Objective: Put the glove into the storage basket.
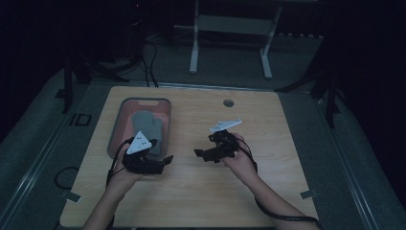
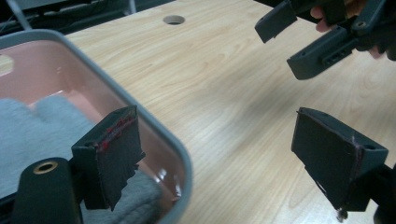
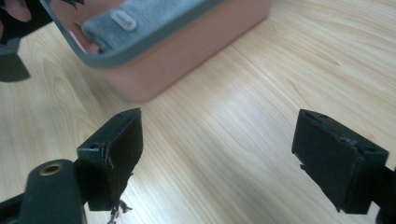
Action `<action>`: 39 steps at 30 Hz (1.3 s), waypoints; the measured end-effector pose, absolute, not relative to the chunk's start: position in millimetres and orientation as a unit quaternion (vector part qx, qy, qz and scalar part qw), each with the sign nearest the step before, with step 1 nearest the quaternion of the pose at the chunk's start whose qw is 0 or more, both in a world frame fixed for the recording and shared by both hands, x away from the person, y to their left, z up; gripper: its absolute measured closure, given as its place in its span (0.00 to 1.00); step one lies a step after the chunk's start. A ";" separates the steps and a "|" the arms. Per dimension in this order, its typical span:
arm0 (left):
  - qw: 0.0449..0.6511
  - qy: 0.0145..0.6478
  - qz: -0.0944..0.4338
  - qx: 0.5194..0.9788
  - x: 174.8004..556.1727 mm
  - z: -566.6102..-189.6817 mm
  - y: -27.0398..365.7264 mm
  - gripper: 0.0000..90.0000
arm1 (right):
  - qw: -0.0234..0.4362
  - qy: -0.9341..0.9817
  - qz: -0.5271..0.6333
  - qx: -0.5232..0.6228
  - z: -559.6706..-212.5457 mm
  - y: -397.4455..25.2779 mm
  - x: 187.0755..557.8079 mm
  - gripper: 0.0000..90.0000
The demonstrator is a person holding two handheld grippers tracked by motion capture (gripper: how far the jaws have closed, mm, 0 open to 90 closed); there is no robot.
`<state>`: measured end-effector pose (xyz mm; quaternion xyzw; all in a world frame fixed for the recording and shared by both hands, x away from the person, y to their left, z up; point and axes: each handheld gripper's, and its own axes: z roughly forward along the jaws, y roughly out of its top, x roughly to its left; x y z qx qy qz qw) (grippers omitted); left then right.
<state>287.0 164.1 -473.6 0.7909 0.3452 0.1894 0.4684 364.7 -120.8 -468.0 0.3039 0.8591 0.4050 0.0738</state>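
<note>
We hold our left claw (image 2: 224, 154) spread wide, empty, over the near rim of the pink bin (image 2: 159, 135), where the grey cloth (image 2: 32, 126) lies. Our right claw (image 3: 217, 154) gapes empty above the tabletop (image 3: 261, 84).

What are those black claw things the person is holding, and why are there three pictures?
A person sits at a light wooden table and holds a black two-jaw grabbing tool in each hand: the left tool and the right tool. The dark picture comes from a camera up high, looking down. The other two come from little cameras riding on each tool, so you see that tool's own black jaws at the bottom. On the table sits a pink plastic bin with a grey rim, and inside it lies a grey fuzzy cloth. Both tools have their jaws wide open and hold nothing.
</note>
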 end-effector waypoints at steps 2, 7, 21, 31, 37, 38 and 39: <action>0.473 0.339 0.186 0.792 283.6 -475.2 160.9 0.18 | 0.076 0.860 0.405 0.302 -471.2 -130.1 361.8 0.18; 0.486 0.321 0.187 0.791 274.9 -482.6 153.4 0.18 | 0.087 0.856 0.408 0.304 -479.4 -156.9 353.8 0.16; 0.462 0.288 0.188 0.817 258.7 -512.8 129.5 0.18 | 0.119 0.849 0.412 0.309 -497.9 -217.7 330.5 0.15; 0.464 0.276 0.188 0.820 249.4 -529.6 123.9 0.18 | 0.142 0.849 0.411 0.299 -515.2 -247.5 310.8 0.14; 0.447 0.273 0.192 0.830 244.4 -538.7 126.8 0.18 | 0.154 0.849 0.399 0.309 -536.7 -272.0 302.1 0.14; 0.447 0.276 0.191 0.829 243.8 -539.9 127.4 0.18 | 0.157 0.849 0.397 0.312 -539.1 -275.7 301.4 0.14; 0.445 0.277 0.190 0.830 243.3 -540.8 128.4 0.18 | 0.160 0.847 0.395 0.316 -541.2 -279.2 300.5 0.15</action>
